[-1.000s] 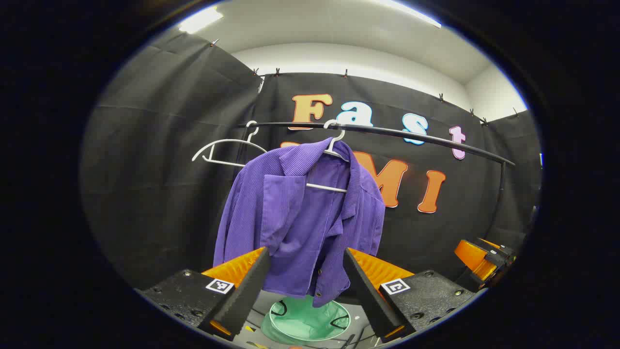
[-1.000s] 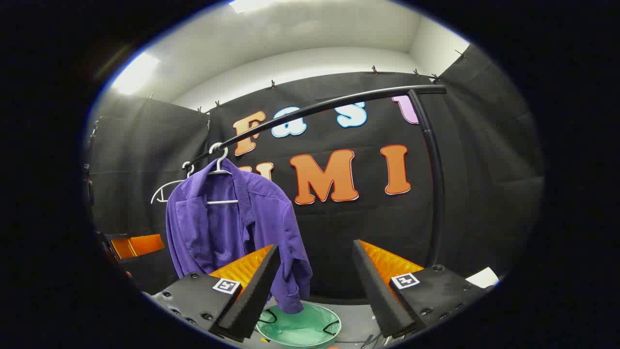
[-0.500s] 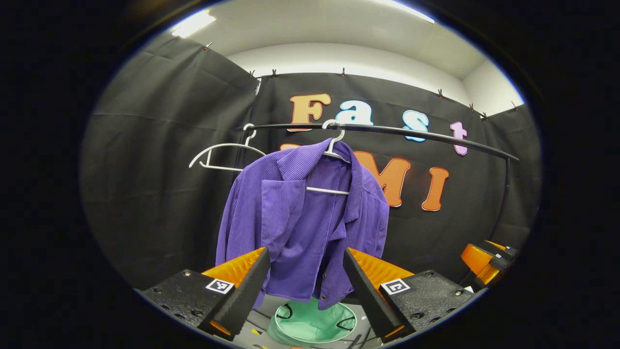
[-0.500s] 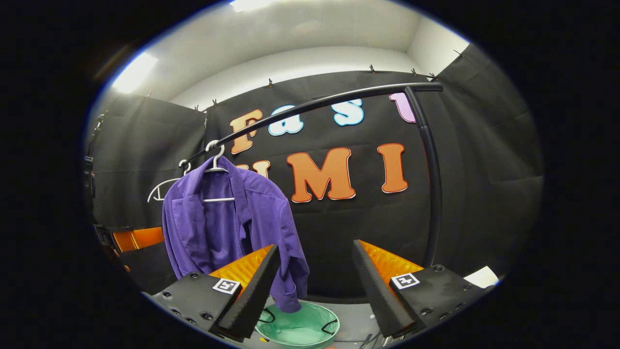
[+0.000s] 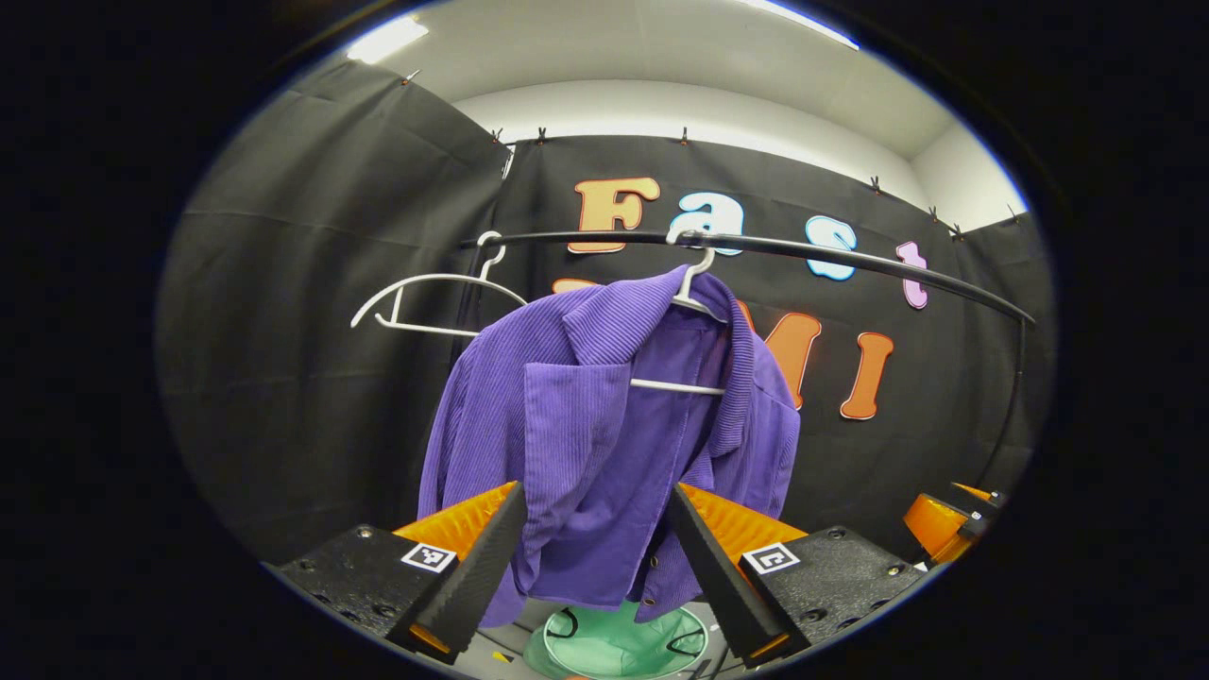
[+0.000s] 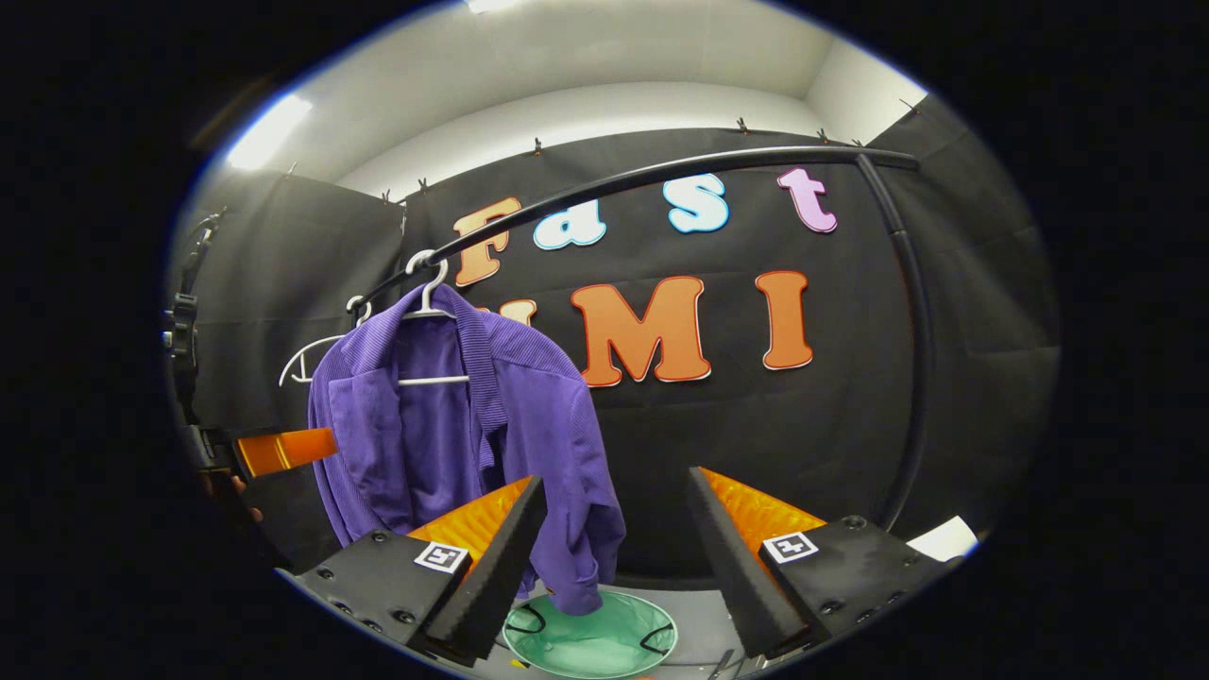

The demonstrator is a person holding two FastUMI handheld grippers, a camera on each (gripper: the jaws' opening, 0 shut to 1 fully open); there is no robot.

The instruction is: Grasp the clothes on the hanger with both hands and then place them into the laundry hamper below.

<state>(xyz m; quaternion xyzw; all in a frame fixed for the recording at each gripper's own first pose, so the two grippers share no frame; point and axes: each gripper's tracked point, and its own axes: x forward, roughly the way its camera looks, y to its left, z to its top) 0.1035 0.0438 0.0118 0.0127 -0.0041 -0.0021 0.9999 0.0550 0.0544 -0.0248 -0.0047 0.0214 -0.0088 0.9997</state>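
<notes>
A purple corduroy jacket (image 5: pixel 604 444) is seen hanging on a white hanger (image 5: pixel 694 283) hooked over a black rail (image 5: pixel 831 260); nothing of the task is done yet. A green laundry hamper (image 6: pixel 590 642) is seen on the floor directly below the jacket, with nothing visible in it. The left gripper (image 5: pixel 595 557) is held in front of the jacket's lower half, its fingers spread wide apart with nothing clamped. The right gripper (image 6: pixel 614 557) is held to the right of the jacket, fingers likewise apart, nothing held. An empty second hanger (image 5: pixel 425 297) is seen left of the jacket. Both grasps, the lifting off and the drop into the hamper are judged still to come
</notes>
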